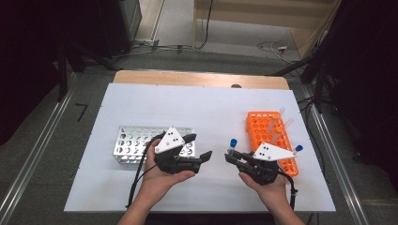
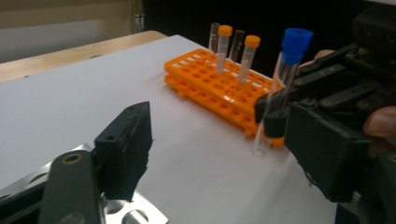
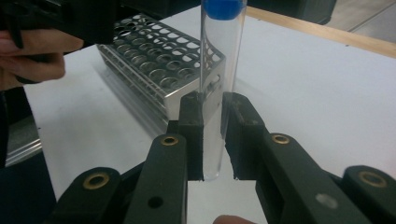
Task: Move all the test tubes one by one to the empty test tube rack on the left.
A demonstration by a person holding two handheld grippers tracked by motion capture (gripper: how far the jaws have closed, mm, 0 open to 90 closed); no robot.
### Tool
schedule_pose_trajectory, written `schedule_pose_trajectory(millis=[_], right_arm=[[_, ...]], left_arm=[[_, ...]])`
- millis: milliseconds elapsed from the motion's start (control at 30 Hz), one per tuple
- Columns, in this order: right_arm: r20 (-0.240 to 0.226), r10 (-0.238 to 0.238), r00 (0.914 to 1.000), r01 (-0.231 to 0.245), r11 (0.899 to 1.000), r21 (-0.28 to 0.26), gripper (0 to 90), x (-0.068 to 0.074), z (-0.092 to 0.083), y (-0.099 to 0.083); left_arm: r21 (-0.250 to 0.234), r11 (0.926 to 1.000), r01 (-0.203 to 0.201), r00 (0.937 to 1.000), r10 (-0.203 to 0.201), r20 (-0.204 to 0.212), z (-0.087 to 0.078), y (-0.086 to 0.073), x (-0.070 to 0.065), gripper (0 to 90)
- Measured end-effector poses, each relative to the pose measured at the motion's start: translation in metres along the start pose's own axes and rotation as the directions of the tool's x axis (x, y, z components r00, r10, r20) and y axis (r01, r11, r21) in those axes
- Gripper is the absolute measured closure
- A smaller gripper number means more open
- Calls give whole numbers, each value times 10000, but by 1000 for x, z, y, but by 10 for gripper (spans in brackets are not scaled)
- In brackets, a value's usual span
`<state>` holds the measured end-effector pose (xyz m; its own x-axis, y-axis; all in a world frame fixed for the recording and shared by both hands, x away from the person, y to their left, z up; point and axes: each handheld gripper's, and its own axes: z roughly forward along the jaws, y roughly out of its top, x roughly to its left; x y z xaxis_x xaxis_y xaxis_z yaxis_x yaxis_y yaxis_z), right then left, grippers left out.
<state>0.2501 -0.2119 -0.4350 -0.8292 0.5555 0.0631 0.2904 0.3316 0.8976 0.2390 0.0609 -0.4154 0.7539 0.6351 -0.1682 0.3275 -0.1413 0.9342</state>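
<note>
Two racks: I see the metal rack (image 1: pixel 143 142) at the left and the orange rack (image 1: pixel 271 135) at the right, well apart on the white table (image 1: pixel 141 101).
Left gripper: my left gripper (image 1: pixel 199 149) hovers just beside the metal rack; its jaws are spread and nothing is between them.
Tube: the blue-capped tube (image 3: pixel 218 70) stands upright between the two racks, above the table, in my right gripper (image 1: pixel 229 156).
Right gripper: its jaws pinch the tube low on the clear body, near the round bottom; the cap end is free above.
Handling: I judge the tube light, stiff and smooth, so it can slip or swing in the pads; thin wall, maybe fragile, so a gentle squeeze.
Where to hold: for a handover, I think the left gripper should take the upper body just under the blue cap, not the cap itself.
Orange rack: two orange-capped tubes (image 2: pixel 223 46) and some clear ones stand in it.
</note>
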Motion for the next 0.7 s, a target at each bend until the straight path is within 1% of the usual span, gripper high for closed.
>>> schedule_pose_trajectory(millis=[33,67,100,133,167,200,233,267,333,433,500,600,633,700], right_arm=[[-66,-98,9999,98,9999,33,757,3,2,0],[-167,-261,9995,263,9996,108,756,7,5,-1],[-218,-306,9993,310,9994,151,757,9,6,-2],[-218,-306,9993,310,9994,151,757,9,6,-2],[-297,-337,9990,345,9991,248,757,12,9,-3],[-297,-337,9990,345,9991,248,757,12,9,-3],[-362,-375,9986,386,9988,295,757,14,11,-5],[-362,-375,9986,386,9988,295,757,14,11,-5],[-508,-421,9978,437,9986,295,757,18,13,-6],[-648,-514,9966,535,9981,316,757,21,15,-7],[-717,-585,9957,612,9975,365,757,23,17,-7],[-804,-597,9950,629,9973,381,757,25,19,-8],[-836,-584,9948,620,9972,411,756,25,19,-8],[-848,-570,9948,608,9972,428,756,25,20,-9]], left_arm=[[39,10000,6,9999,-7,134,3,-1,-2,308],[96,9999,-44,9996,41,292,5,-1,-3,358],[126,9999,-65,9983,58,573,9,-2,-6,382],[126,9999,-65,9983,58,573,9,-2,-6,408],[137,9999,-22,9970,12,772,11,-3,-8,429],[118,9999,5,9958,-16,917,13,-4,-10,429],[164,9999,-13,9950,-4,997,14,-4,-11,471],[164,9999,-19,9944,1,1056,15,-4,-12,471],[114,9999,-1,9925,-13,1219,17,-4,-15,541],[127,9999,-12,9913,-5,1313,19,-5,-17,612],[215,9997,-88,9901,57,1399,21,-6,-18,658],[194,9997,-162,9895,132,1441,22,-7,-20,714],[201,9997,-169,9884,137,1513,22,-7,-20,743],[207,9995,-218,9893,186,1449,23,-7,-21,761]])
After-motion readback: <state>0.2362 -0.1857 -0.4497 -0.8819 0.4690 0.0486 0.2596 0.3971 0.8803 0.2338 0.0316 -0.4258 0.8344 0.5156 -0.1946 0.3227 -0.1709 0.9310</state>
